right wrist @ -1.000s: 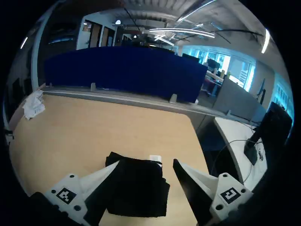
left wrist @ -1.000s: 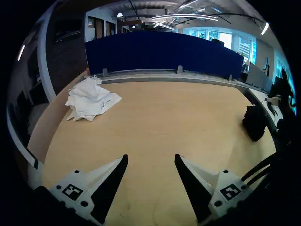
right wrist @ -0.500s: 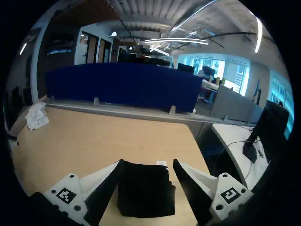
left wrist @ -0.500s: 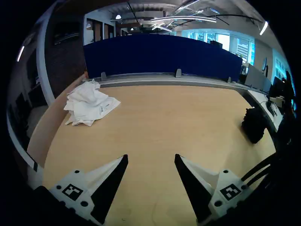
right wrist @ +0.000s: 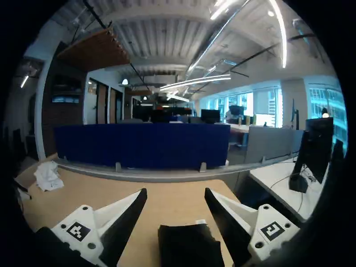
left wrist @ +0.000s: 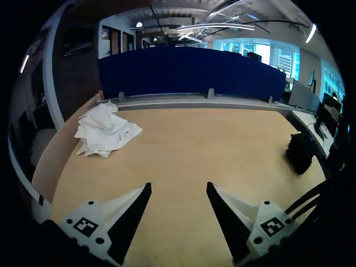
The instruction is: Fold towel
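Towels number two, both on one table (left wrist: 187, 147). Left gripper view: white towel (left wrist: 107, 130) lies crumpled at far left, and black towel (left wrist: 300, 152) sits folded at the right edge. The left gripper (left wrist: 178, 196) gapes wide, holding nothing. Right gripper view: the right gripper (right wrist: 175, 200) is spread wide and empty, with the black towel low between its fingers, ungripped.

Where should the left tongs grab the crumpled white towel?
Probably the flat corner flap jutting from the crumpled white towel on its right. Bring the open left tongs in low from that side: the flap lies thin on the wooden desk, clear of the heap.
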The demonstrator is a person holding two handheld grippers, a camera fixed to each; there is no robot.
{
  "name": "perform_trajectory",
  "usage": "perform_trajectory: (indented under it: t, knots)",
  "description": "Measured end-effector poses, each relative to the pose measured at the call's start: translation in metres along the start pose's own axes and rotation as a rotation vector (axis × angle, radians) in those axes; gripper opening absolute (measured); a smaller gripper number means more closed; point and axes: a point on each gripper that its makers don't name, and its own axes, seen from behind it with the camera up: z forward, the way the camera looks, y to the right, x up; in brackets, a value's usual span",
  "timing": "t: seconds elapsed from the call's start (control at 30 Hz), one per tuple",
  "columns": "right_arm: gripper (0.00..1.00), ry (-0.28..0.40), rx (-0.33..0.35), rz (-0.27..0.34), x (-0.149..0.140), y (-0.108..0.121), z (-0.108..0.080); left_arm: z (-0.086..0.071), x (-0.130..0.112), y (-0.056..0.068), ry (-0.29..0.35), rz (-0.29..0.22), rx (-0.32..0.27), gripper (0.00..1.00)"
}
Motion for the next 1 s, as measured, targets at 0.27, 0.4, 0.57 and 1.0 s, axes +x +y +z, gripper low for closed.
perform_trajectory:
  t: [0.27,0.4,0.57,1.0]
  knots:
    - [1.00,0.089,0.000,0.074,0.022,-0.019,-0.007,0.002,0.020,-0.003,0.049,0.001,-0.003,0.92]
    - [1.00,0.097,0.006,0.079,0.022,-0.033,-0.007,0.002,0.033,-0.007,0.086,-0.003,0.001,0.92]
    - [1.00,0.104,0.015,0.075,0.021,-0.054,-0.005,0.003,0.051,-0.010,0.137,-0.005,-0.003,0.92]
    - [1.00,0.126,0.045,0.090,0.016,-0.110,-0.003,-0.002,0.117,-0.036,0.325,-0.018,0.028,0.92]
